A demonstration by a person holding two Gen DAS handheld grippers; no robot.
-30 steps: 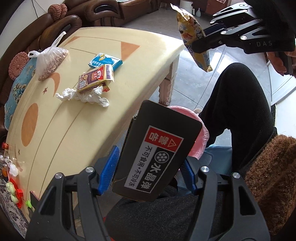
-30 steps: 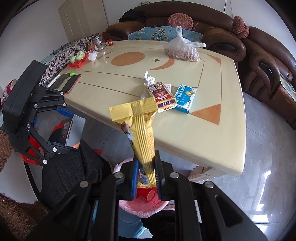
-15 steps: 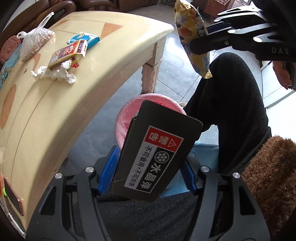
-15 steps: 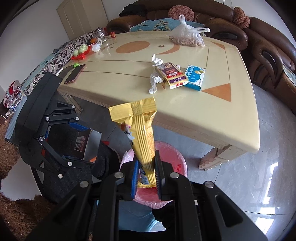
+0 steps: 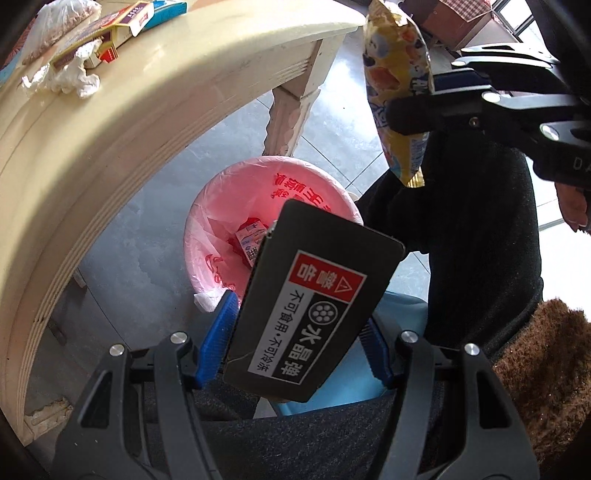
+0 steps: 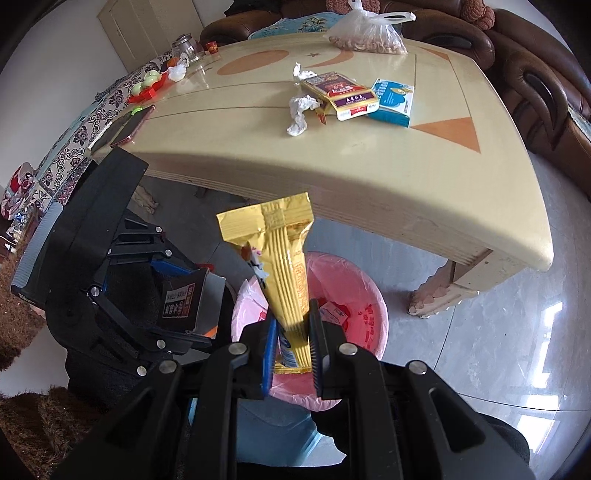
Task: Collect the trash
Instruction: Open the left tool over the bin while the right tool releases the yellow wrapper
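The left gripper [image 5: 295, 343] is clamped on a flat black box [image 5: 314, 295] with a red-and-white warning label, its blue pads pressing the box's two side edges; the box sticks out forward past the fingertips and partly covers the pink-lined trash bin [image 5: 236, 192] below it. The right gripper [image 6: 291, 332] is pinched tight on the lower end of a long gold snack wrapper [image 6: 284, 266], which stands up from between the pads with its crimped top edge above, and the same bin [image 6: 365, 295] lies directly under and behind it. Inside the bin a small carton and some red scraps show. Both grippers hang near each other over the bin, beside the corner of the cream table [image 6: 369, 155]. On the tabletop, well apart from either gripper, lie a crumpled white tissue [image 6: 301, 110], a red-and-gold box [image 6: 343, 94] touching it, a blue box [image 6: 393, 98] just beside that, and a clear bag of nuts [image 6: 367, 35] farther back.
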